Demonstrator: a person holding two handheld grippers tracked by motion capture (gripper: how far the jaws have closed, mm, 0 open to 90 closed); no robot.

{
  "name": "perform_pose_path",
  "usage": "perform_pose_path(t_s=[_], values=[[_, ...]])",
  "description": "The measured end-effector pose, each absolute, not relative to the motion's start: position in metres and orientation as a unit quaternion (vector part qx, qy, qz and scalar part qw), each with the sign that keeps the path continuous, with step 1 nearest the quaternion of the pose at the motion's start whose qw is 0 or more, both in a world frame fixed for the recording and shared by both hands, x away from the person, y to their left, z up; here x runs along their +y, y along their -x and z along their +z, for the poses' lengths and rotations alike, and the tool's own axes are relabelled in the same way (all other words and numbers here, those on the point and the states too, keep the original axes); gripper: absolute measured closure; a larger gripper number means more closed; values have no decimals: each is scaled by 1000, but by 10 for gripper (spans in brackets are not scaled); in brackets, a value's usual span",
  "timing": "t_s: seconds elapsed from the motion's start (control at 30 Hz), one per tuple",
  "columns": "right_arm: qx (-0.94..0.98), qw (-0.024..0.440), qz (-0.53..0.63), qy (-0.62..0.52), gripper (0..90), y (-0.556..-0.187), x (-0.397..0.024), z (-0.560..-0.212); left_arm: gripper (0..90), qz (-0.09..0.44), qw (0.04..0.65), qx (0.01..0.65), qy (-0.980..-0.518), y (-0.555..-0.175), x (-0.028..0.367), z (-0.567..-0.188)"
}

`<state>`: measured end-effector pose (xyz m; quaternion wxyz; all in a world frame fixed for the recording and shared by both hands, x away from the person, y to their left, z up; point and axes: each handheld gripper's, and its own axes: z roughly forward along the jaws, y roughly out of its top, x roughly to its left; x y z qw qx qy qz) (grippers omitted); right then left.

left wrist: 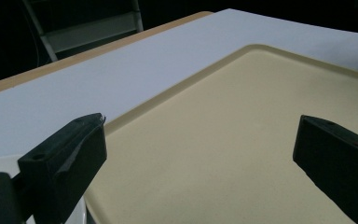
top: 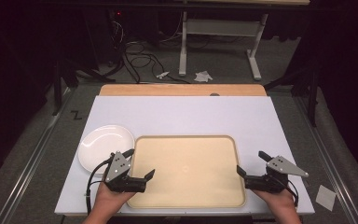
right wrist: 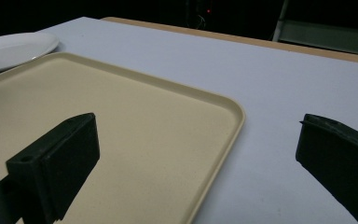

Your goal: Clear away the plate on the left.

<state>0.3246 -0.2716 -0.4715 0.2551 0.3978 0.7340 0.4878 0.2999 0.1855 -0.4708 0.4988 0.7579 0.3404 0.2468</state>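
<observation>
A beige rectangular tray (top: pixel 186 137) lies bare on the white mat, near the table's front edge. Left of it, almost touching its far left corner, sits a round white plate (top: pixel 103 144). My left gripper (top: pixel 141 162) stands open over the tray's left edge, one jaw above the mat and one above the tray. My right gripper (top: pixel 250 161) stands open in the same way over the tray's right edge. In the left gripper view, the left gripper (left wrist: pixel 200 135) has nothing between its jaws and the tray (left wrist: pixel 242 140) lies below. The right gripper (right wrist: pixel 198 135) frames the tray's rim (right wrist: pixel 235 112), with the plate (right wrist: pixel 14 49) far off.
The white mat (top: pixel 182 114) covers most of a wooden table, whose bare strip (top: pixel 182 90) shows at the far edge. Beyond it are a dark floor with cables (top: pixel 135 58) and a white table frame (top: pixel 219 28). A paper scrap (top: pixel 325 197) lies on the floor at right.
</observation>
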Motion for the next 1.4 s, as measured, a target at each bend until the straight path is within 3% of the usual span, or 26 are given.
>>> perform_pose_path(t_s=[0.57, 0.83, 1.4], values=[[733, 280, 472, -403, 5, -326, -265, -470, 56, 251, 487, 340, -764, -299, 187, -472], [737, 284, 463, -403, 5, -326, -262, -468, 4, 240, 480, 351, -767, -301, 187, -474], [725, 294, 475, -403, 5, -327, -268, -470, 44, 214, 515, 395, -730, -304, 207, -474]])
